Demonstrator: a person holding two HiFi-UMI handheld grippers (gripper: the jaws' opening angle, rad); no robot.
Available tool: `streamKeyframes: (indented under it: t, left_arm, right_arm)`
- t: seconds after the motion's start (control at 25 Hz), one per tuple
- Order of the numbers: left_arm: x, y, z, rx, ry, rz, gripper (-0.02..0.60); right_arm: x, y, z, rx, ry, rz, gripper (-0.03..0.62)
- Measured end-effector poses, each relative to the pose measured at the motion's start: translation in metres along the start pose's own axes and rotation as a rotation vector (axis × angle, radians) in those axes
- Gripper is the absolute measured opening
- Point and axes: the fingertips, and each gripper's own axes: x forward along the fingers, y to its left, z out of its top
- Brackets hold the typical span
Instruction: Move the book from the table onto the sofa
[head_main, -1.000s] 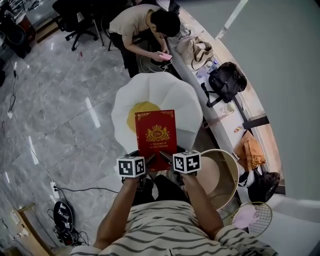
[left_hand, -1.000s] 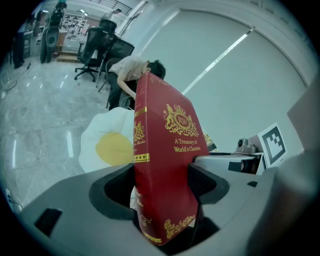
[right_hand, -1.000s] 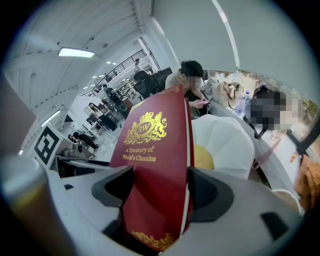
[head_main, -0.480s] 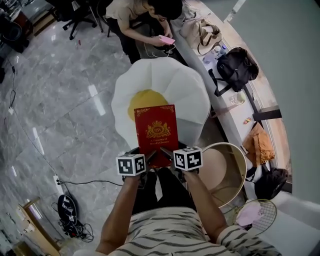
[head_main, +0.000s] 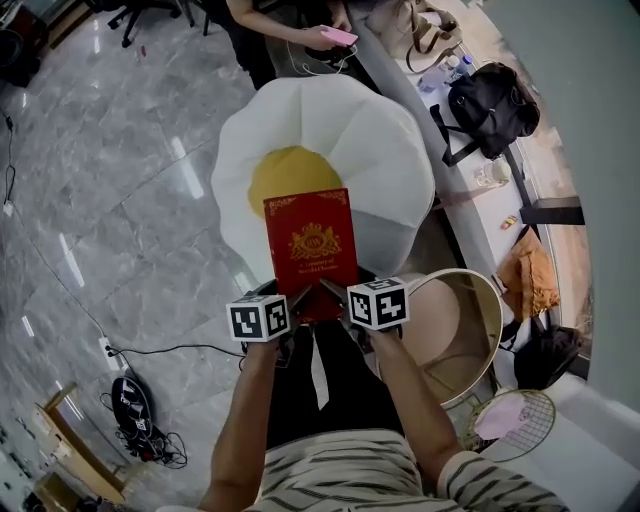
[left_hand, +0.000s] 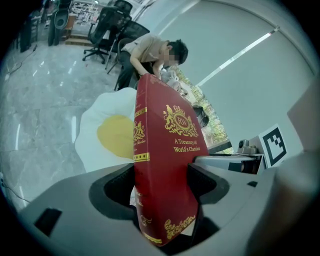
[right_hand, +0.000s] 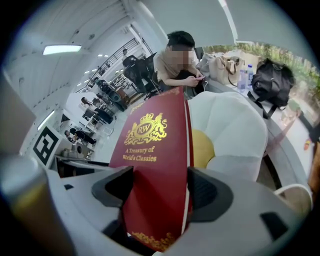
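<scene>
Since a second ago the white sofa has grown larger in the head view. The red book now overlaps the lower edge of the sofa's yellow middle, where before it sat lower on that patch. The person beyond the sofa has slid to the top edge, leaving only arms and a pink phone. The grip has not changed: the left gripper and the right gripper both pinch the book's near end, holding it in the air above the sofa's near side, clear of the seat.

The left gripper view shows the left gripper with its jaws pressed on the book across its thickness, gilt spine facing the camera. The right gripper view shows the right gripper clamped on the front cover, page edges on the sofa side. Both show the title "A Treasury of World's Classics", unreadable from the head, and the person bent over behind the sofa. Only the head view shows the round table just right of the sofa's near side.
</scene>
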Motion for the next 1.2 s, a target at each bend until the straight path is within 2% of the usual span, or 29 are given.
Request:
streamKeyframes:
  t: [0.28, 0.8, 1.0, 1.2]
  left_arm:
    - [0.038, 0.025, -0.021, -0.076, 0.018, -0.014, 0.334]
    - [0.094, 0.069, -0.031, -0.087, 0.031, 0.024, 0.334]
    - [0.119, 0.08, -0.037, -0.1, 0.05, 0.013, 0.334]
    - [0.135, 0.095, -0.038, -0.098, 0.063, 0.049, 0.334]
  right_arm:
    - [0.034, -0.026, -0.021, -0.002, 0.053, -0.024, 0.354]
    - [0.092, -0.065, -0.039, 0.016, 0.093, -0.041, 0.353]
    - [0.113, -0.081, -0.046, 0.037, 0.103, -0.043, 0.351]
    - [0.134, -0.094, -0.052, 0.059, 0.113, -0.034, 0.35]
